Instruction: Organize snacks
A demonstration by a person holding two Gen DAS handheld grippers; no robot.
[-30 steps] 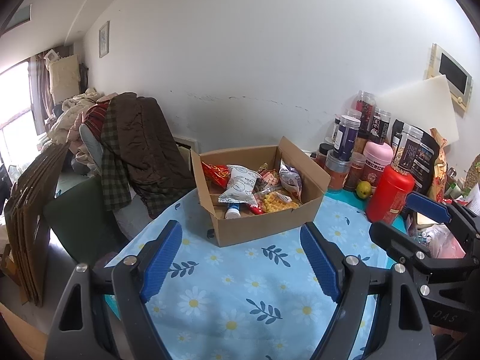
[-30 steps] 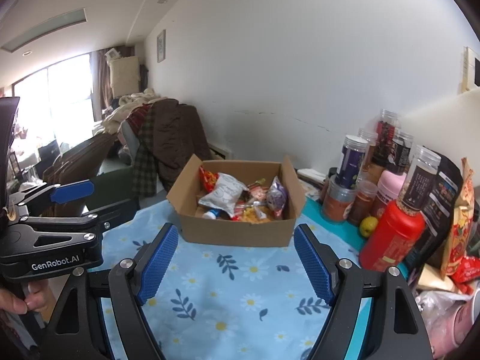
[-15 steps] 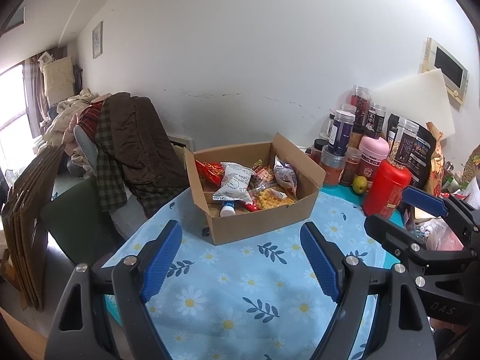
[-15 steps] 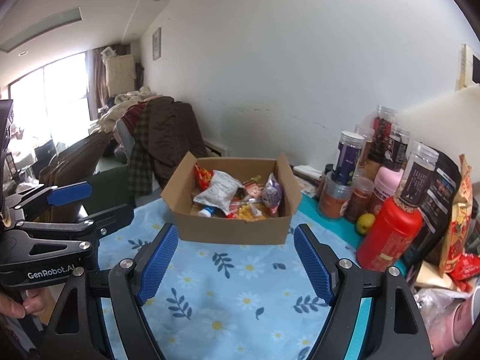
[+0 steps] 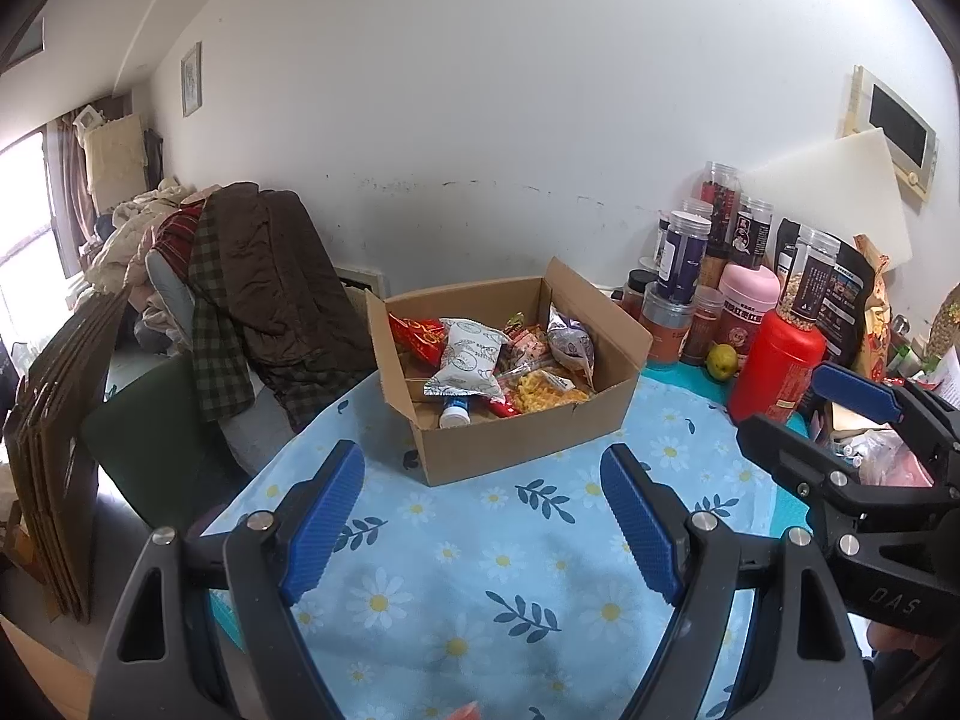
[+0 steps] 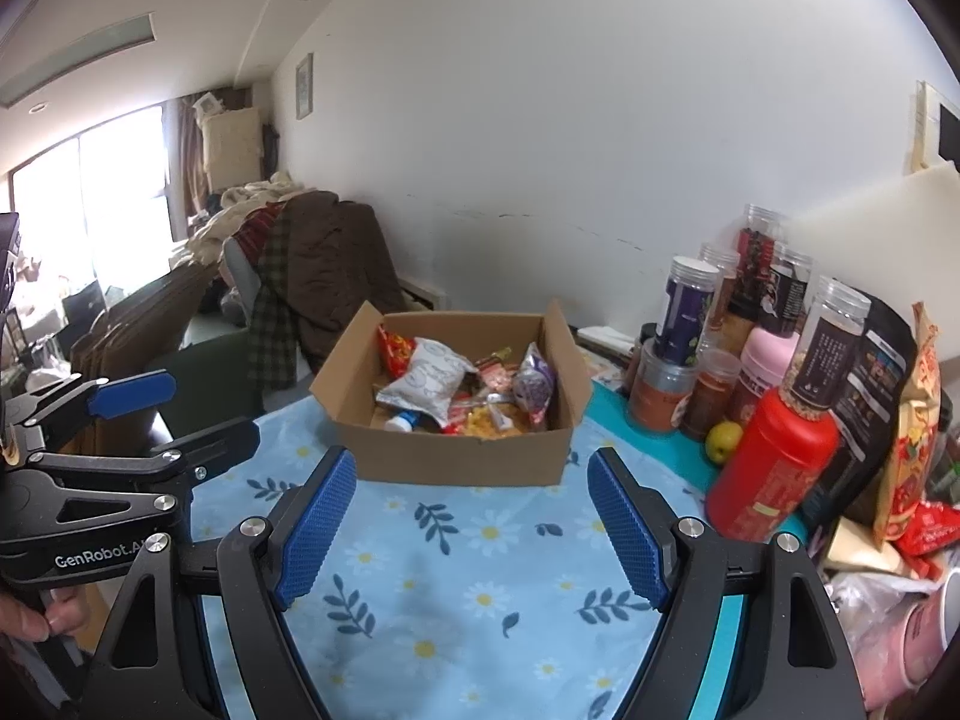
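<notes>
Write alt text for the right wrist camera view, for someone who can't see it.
An open cardboard box of mixed snack packets sits on a daisy-print tablecloth, framed by the open, empty right gripper. Jars and a red bottle crowd the right; the left gripper shows at left.

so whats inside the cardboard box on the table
The cardboard box holds a white pouch, red packet, purple bag, yellow snack bag and a small white-capped bottle. Whatever lies beneath them is covered.
</notes>
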